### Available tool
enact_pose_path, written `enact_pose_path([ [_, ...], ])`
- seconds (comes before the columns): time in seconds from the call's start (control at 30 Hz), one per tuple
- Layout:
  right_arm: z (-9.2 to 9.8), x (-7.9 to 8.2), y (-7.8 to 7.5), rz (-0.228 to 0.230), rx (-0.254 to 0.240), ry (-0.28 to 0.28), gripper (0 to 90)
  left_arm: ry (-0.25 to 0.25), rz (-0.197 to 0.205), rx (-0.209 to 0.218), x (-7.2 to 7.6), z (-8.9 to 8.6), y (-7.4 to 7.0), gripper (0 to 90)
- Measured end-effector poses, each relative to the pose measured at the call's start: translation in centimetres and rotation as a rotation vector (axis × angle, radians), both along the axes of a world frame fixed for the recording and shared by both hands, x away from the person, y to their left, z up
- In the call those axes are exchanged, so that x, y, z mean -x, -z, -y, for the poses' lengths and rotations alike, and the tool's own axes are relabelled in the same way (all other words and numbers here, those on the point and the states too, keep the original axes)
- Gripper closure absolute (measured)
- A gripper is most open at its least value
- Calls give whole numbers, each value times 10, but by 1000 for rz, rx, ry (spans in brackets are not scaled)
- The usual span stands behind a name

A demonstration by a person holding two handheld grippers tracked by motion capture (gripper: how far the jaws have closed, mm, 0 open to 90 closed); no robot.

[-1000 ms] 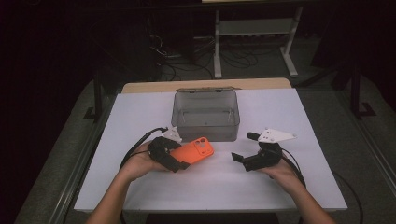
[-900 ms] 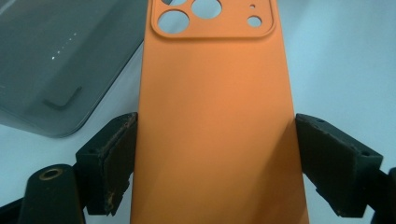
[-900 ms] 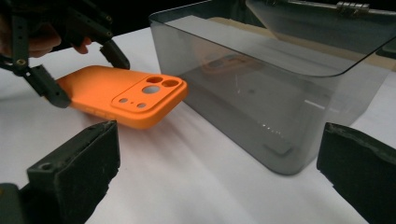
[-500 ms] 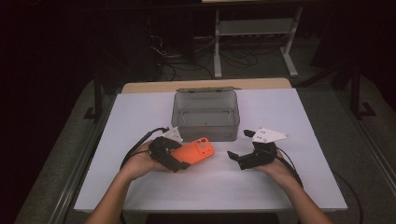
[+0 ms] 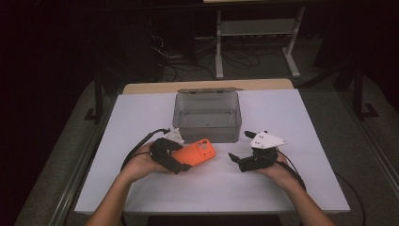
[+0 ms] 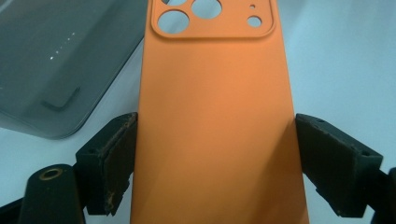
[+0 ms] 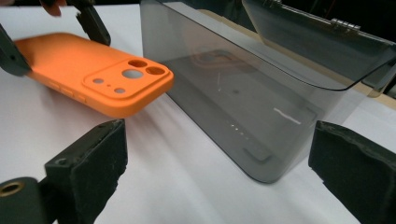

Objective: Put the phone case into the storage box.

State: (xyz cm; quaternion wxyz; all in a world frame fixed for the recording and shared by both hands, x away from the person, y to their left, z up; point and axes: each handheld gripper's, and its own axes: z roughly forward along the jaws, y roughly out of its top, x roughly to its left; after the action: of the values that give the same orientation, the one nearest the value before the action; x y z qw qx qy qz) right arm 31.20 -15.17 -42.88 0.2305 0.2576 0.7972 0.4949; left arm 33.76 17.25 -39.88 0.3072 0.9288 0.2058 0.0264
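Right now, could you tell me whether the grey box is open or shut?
Open: the grey box has its lid swung up behind it, and its inside looks empty.

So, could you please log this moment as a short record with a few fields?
Surface: white table
Left gripper: shut on the orange phone case, jaws on its long edges
Phone case: camera cutouts point toward the container
Right gripper: open, holding nothing
Container: clear grey plastic box, lid open, looks empty
Person: a hand on each gripper

Dim room, white metal rack (image 5: 256,33) behind.
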Motion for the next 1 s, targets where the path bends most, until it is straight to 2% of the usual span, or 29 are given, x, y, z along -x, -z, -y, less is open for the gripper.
enact_pose_path([
  [0.23, -5, 3, 3, 39, 61, -7, 26, 3, 0, 2, 0, 0, -1, 164],
  [0.63, -7, 6, 2, 92, 101, 2, 3, 4, 2, 2, 0, -1, -2, 164],
  [0.8, -9, 7, 2, 148, 148, 15, 0, 5, 2, 2, 0, 0, -2, 165],
  [1.0, -11, 9, 3, 177, 177, 14, 0, 5, 2, 1, 0, -1, -2, 165],
])
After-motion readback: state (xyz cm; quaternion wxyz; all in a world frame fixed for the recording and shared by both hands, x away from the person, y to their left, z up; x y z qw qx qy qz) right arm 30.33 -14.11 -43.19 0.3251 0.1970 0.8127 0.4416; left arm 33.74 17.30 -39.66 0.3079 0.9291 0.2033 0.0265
